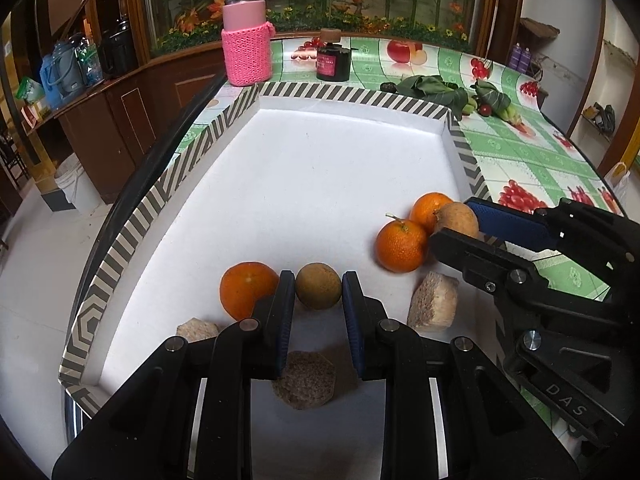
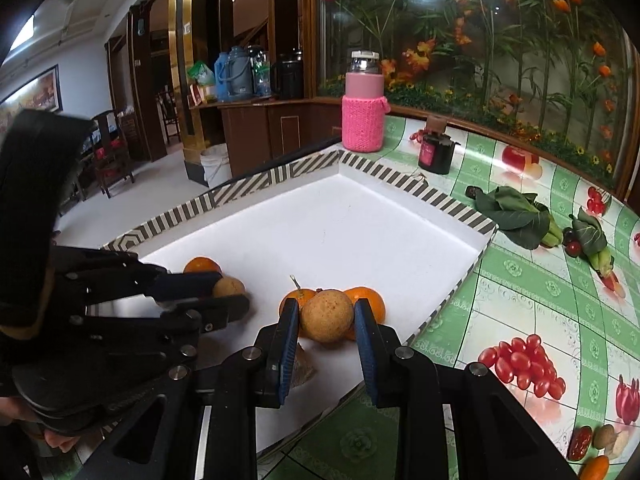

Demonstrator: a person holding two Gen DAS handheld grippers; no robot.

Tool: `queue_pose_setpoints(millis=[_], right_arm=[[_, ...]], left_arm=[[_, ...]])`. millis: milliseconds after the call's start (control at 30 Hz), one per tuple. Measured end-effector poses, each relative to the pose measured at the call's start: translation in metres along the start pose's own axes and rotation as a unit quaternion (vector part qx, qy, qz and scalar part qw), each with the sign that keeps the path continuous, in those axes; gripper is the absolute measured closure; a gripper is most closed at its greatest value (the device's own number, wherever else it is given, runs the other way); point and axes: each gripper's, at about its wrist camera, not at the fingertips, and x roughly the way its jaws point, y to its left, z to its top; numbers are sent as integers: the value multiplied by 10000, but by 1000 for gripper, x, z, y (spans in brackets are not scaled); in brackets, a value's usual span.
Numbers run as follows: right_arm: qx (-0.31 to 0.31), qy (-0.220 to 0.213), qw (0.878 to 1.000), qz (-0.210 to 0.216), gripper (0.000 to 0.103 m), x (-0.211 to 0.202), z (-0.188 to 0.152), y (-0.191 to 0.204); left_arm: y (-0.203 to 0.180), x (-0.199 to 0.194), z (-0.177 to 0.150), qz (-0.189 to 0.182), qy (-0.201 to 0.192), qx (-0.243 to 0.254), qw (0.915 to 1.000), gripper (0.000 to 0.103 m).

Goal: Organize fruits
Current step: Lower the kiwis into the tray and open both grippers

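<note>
Desk (image 2: pixel 520 300): green fruit-print cloth covering it, with a glass-fronted flower display standing behind. A white tray (image 1: pixel 320 168) with a striped rim is lying on the desk, holding all the fruit.

Left hand-held gripper (image 1: pixel 319 292): its fingers are sitting narrow on either side of a brown fruit (image 1: pixel 319 286), touching it or nearly so; whether they are gripping cannot be told. One orange (image 1: pixel 244 294) is lying just beside the left finger.

Right hand-held gripper (image 2: pixel 327 320): its fingers are flanking a second brown fruit (image 2: pixel 327 316) in the same way; a firm grip cannot be confirmed. Two oranges are sitting right behind it, one with a stem (image 2: pixel 298 298) and one without (image 2: pixel 366 298).

Appearance: the brown fruits are round, dull and rough-skinned; the oranges are bright and glossy.

Count: brown fruits, two; oranges, three; pale spongy chunks, three, all lying at the near end of the tray (image 1: pixel 434 300) (image 1: pixel 196 330) (image 1: pixel 306 380).

Also standing on the desk beyond the tray: one pink bottle (image 1: pixel 245 32) in a knitted sleeve, one dark jar (image 1: pixel 333 60), and leafy greens (image 1: pixel 436 90).
</note>
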Motion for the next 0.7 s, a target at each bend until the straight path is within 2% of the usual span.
queue_pose_setpoints(millis=[367,700], right_arm=[[30,217,9997,-111,76,7,-1,-2],[8,234,9996,-125,76,7,-1,0]], left_arm=[[-2,0,-3,36,-58,36,10000,80],[0,0,-3,-2,-75,-8,10000,80]])
